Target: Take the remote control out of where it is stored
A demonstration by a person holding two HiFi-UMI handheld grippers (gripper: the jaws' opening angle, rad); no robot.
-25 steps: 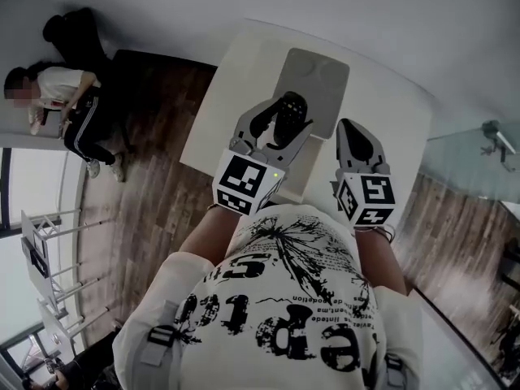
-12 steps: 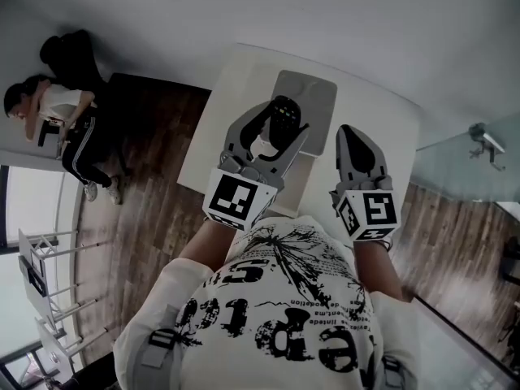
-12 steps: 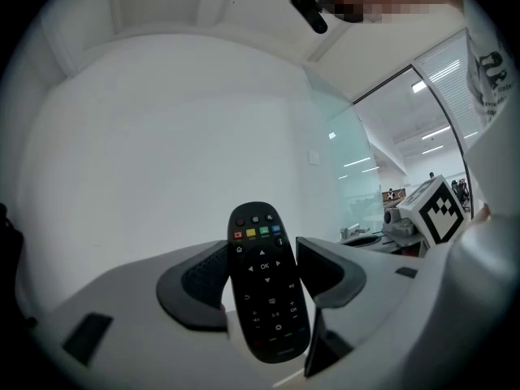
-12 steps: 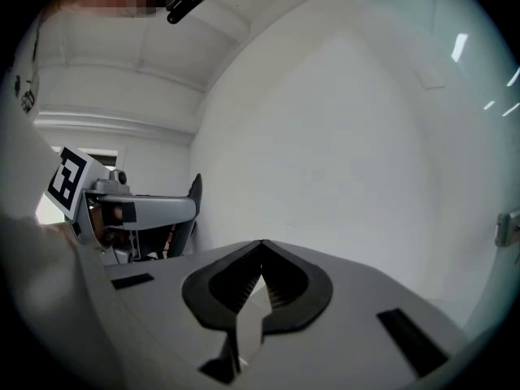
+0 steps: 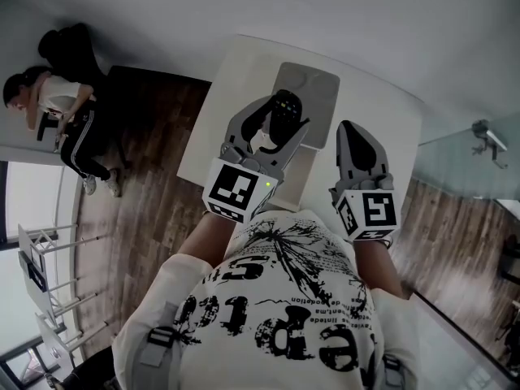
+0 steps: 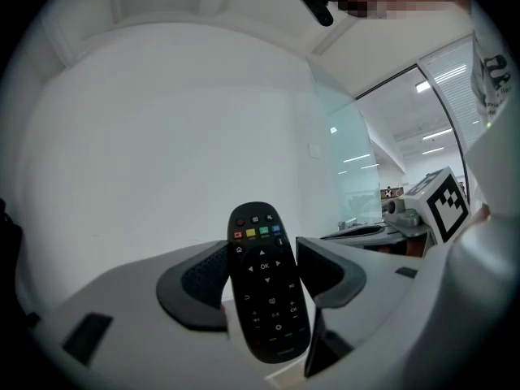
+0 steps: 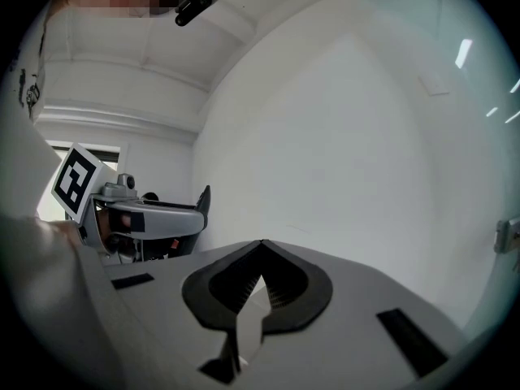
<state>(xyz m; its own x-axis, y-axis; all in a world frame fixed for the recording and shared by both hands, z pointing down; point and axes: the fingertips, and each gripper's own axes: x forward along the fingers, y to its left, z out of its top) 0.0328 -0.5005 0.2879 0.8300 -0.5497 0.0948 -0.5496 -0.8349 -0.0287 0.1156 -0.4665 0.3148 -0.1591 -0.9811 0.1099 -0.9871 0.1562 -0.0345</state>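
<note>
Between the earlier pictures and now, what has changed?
The left gripper, shut on the remote control, seems lifted slightly higher above the grey tray. Unchanged: its grip on the remote, and the right gripper beside it, shut and empty.

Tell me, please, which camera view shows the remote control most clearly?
The left gripper view: the remote control faces the camera, buttons visible, held by the left hand-held gripper. The head view shows it small and partly hidden; the right gripper view shows none of it.

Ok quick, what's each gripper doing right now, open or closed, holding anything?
Left gripper: closed on the remote control.
Right gripper: closed, nothing between its jaws.
</note>
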